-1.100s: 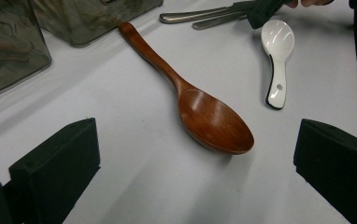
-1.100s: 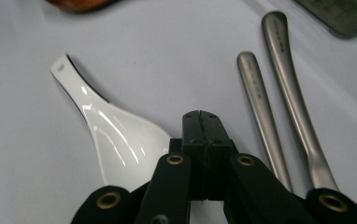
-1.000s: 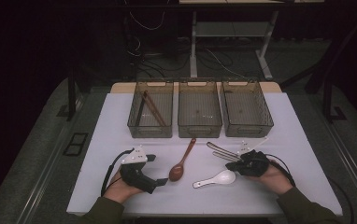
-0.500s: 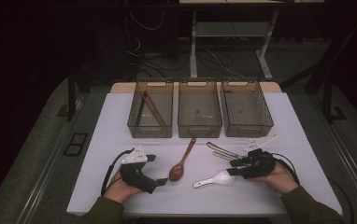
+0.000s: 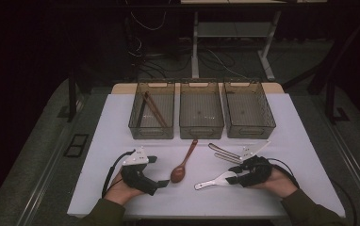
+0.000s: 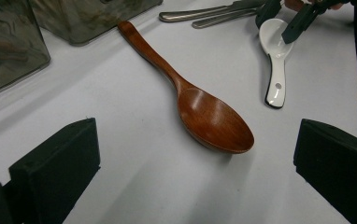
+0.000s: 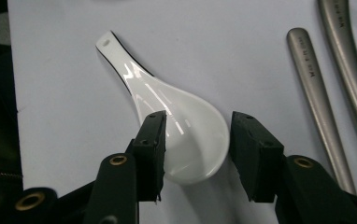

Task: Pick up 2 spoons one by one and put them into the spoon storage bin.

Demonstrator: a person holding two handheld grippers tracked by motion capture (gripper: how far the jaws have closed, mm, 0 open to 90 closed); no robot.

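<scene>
The right gripper [image 7: 196, 144], its jaws having just been opening, straddles the white spoon's [image 7: 176, 133] bowl on the desk [image 5: 282, 123], not yet clamped. The left gripper [image 5: 155, 184] waits open beside a wooden spoon [image 6: 200, 109]; two trays [image 5: 201, 112] behind stand unfilled.

Glossy white ceramic spoon [image 7: 176, 126], flat on the white table, bowl seemingly upward, handle hole-tipped.
</scene>
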